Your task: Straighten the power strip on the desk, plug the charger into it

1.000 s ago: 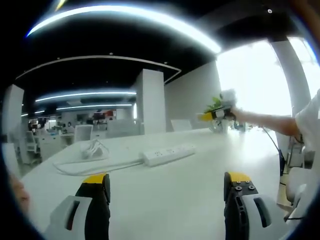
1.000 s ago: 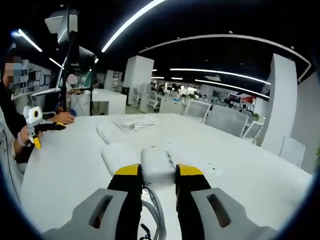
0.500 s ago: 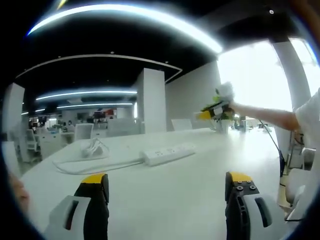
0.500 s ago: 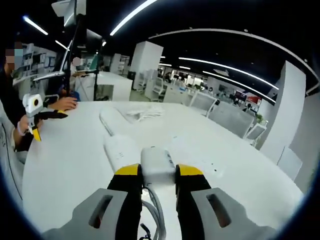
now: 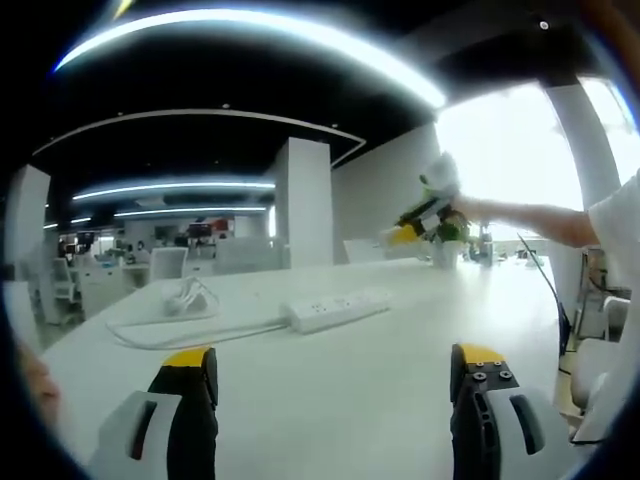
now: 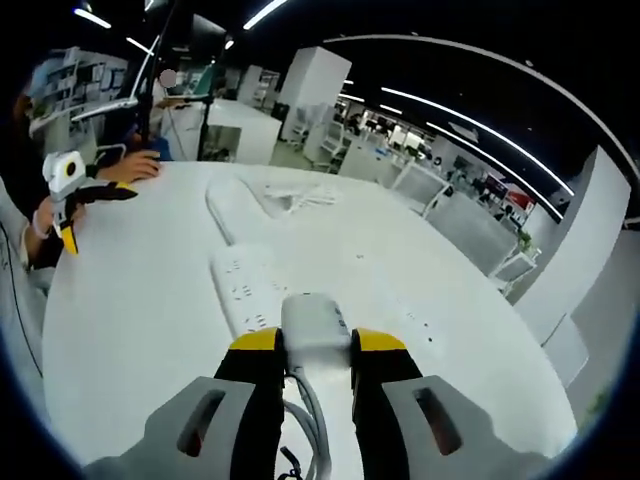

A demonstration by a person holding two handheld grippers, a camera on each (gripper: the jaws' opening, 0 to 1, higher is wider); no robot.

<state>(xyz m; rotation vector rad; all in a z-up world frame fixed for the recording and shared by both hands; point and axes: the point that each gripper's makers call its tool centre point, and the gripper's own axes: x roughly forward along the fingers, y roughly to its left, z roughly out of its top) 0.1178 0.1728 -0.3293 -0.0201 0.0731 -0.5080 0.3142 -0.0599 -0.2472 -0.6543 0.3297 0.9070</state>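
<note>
A white power strip (image 5: 338, 308) lies on the white desk (image 5: 330, 390), its cable running left toward a coil (image 5: 185, 298). My left gripper (image 5: 335, 372) stands open low over the desk, short of the strip. In the right gripper view my right gripper (image 6: 312, 343) is shut on the white charger (image 6: 314, 326), whose cable hangs down between the jaws. It hovers just above the near end of the power strip (image 6: 243, 291). The right gripper (image 5: 420, 212) also shows in the air at the right of the left gripper view, and the left gripper (image 6: 75, 190) at the left of the right gripper view.
A potted plant (image 5: 447, 235) stands at the desk's far right edge. The loose white cable coil (image 6: 290, 197) lies beyond the strip. A person's hand (image 6: 125, 170) rests on the desk at the left. Office desks and chairs (image 6: 420, 185) fill the background.
My right gripper has risen and tilted down with the charger, so the power strip now lies closer beneath it. The left gripper has held still.
</note>
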